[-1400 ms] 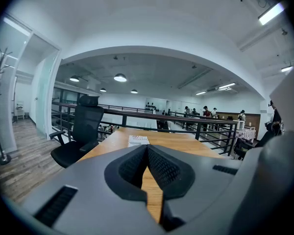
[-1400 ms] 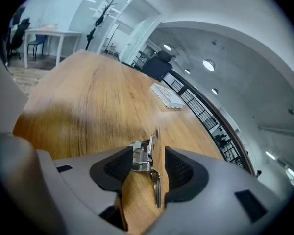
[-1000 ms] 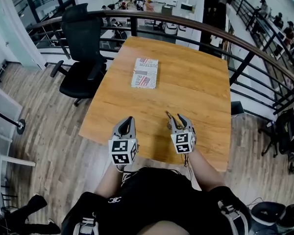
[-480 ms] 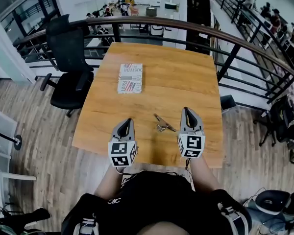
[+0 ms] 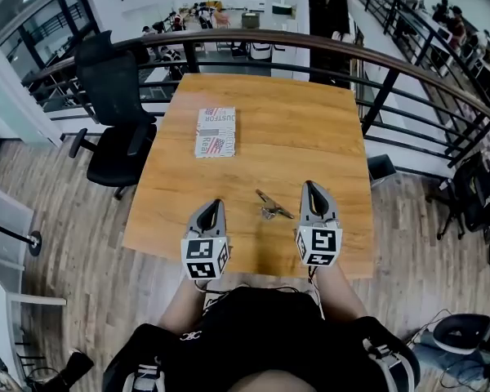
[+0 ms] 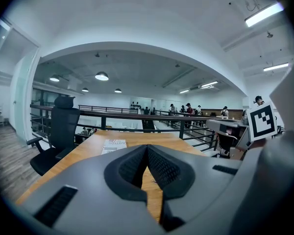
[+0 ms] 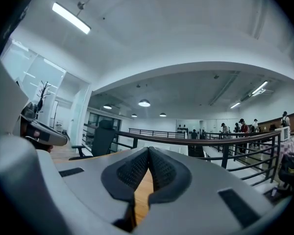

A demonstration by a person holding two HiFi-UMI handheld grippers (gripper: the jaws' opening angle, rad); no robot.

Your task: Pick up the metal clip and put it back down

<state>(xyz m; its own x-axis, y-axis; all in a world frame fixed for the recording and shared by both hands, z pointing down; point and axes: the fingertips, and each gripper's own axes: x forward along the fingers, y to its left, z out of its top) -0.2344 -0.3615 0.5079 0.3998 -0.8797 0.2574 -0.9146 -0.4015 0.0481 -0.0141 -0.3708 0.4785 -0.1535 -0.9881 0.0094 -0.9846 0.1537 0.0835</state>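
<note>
Far left: black office chair [image 5: 114,117] on the wood floor [image 5: 57,219], just beside the bench [image 5: 310,129]. On the far left part of the bench top, a printed booklet [image 5: 216,131], lying flat, well apart from everything else. Nearer, over the front edge, the left claw [image 5: 214,205], pointing away across the wood. Seen in the left gripper view, that claw [image 6: 147,148] shut, pads pressed together at the tips, nothing held. Just to its right, between the two claws, the metal clip [image 5: 271,207], lying on the bench, touched by neither. Next, the right claw [image 5: 311,188], also over the front part of the bench and pointing away. Seen in the right gripper view, that claw [image 7: 148,151] closed tip to tip and empty, only bare wood below the pads. Behind the bench and down its right side, a dark railing [image 5: 253,36] with a brown top rail.
</note>
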